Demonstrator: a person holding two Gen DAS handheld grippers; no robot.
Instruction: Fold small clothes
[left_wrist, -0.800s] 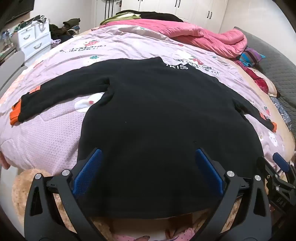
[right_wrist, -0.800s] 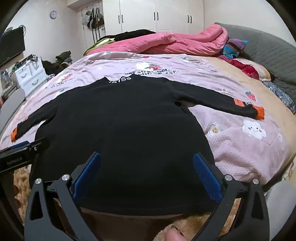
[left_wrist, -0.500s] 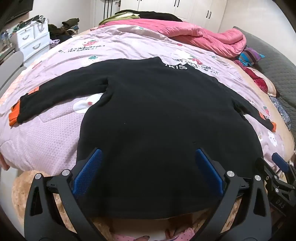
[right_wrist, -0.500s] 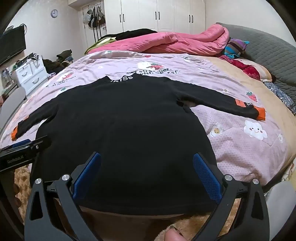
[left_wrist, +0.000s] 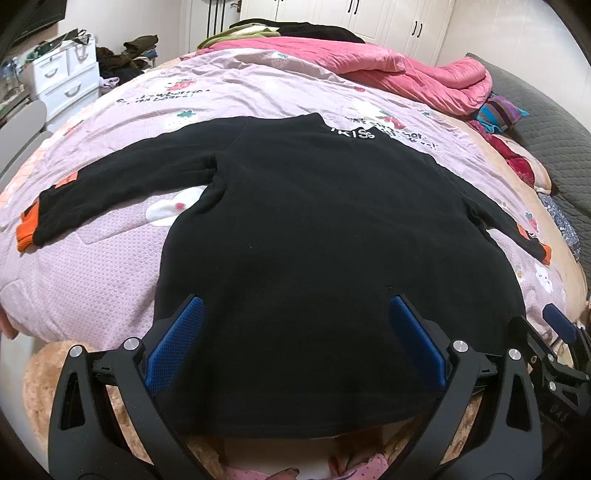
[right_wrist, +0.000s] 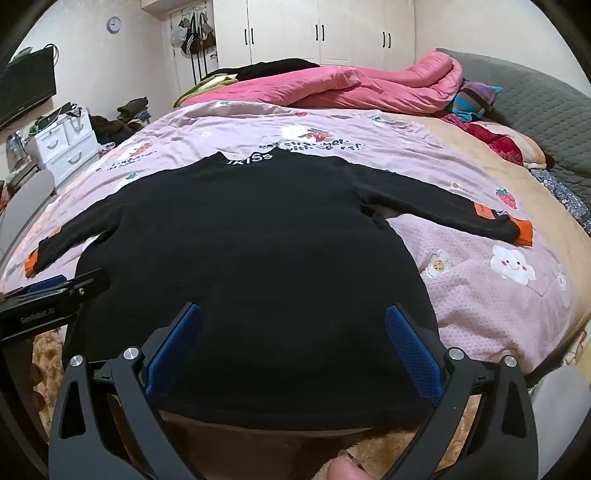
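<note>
A black long-sleeved top (left_wrist: 325, 251) (right_wrist: 255, 266) lies spread flat on the lilac bed cover (left_wrist: 92, 266) (right_wrist: 491, 295), collar away from me and sleeves out to both sides. Its cuffs are orange (left_wrist: 26, 229) (right_wrist: 524, 232). My left gripper (left_wrist: 295, 317) hovers over the hem's left half with its blue pads wide apart and nothing pinched. My right gripper (right_wrist: 291, 321) hangs over the hem's right half, open as well. Each gripper appears at the edge of the other's view (left_wrist: 557, 325) (right_wrist: 55, 291).
A pink quilt (left_wrist: 388, 70) (right_wrist: 351, 88) is bunched at the far end of the bed, with pillows and a grey headboard (right_wrist: 535, 96) at the right. White drawers (left_wrist: 62, 85) stand by the left wall. A tan fleece blanket (left_wrist: 44, 376) hangs under the near edge.
Both grippers have drawn back slightly, so the top looks a little farther away. The garment lies as before and both jaws stay wide.
</note>
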